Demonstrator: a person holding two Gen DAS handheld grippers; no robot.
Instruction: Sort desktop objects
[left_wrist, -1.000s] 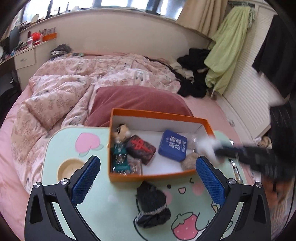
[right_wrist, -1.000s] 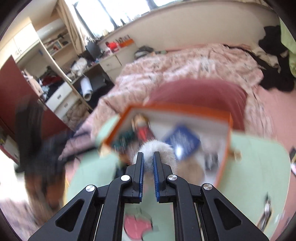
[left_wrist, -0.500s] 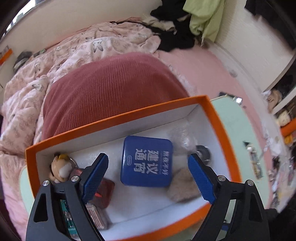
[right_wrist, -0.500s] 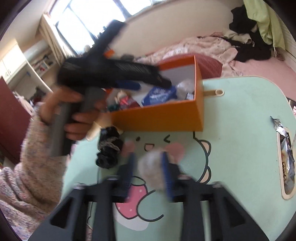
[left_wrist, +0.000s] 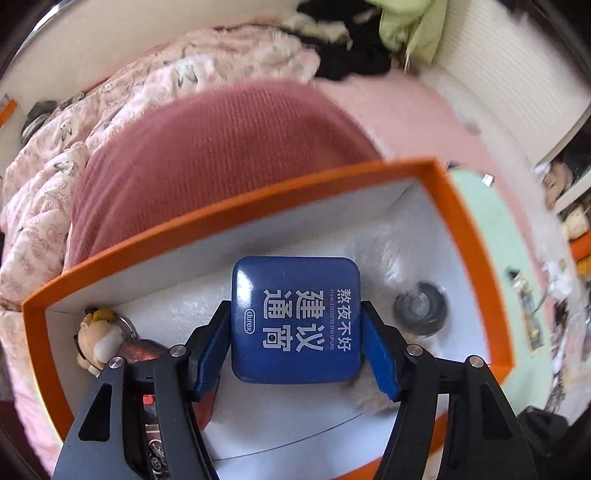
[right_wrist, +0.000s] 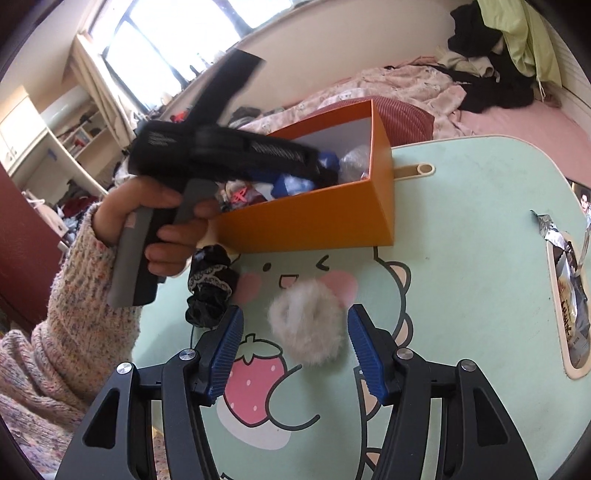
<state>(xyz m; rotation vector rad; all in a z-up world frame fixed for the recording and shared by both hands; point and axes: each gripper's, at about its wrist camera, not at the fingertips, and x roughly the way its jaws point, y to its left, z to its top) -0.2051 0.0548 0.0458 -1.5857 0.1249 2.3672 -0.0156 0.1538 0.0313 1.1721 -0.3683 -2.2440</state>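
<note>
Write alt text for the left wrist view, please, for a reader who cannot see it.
The left gripper, jaws closing, has a blue square tin between its blue pads inside an orange box. A small plush keychain lies at the box's left, a dark ring at its right.

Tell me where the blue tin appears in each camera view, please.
Left wrist: blue tin at lower centre, between the closing left gripper pads.
Right wrist: upper centre, a blue patch inside the box, mostly hidden behind that gripper.
Shared landmark: orange box.
</note>
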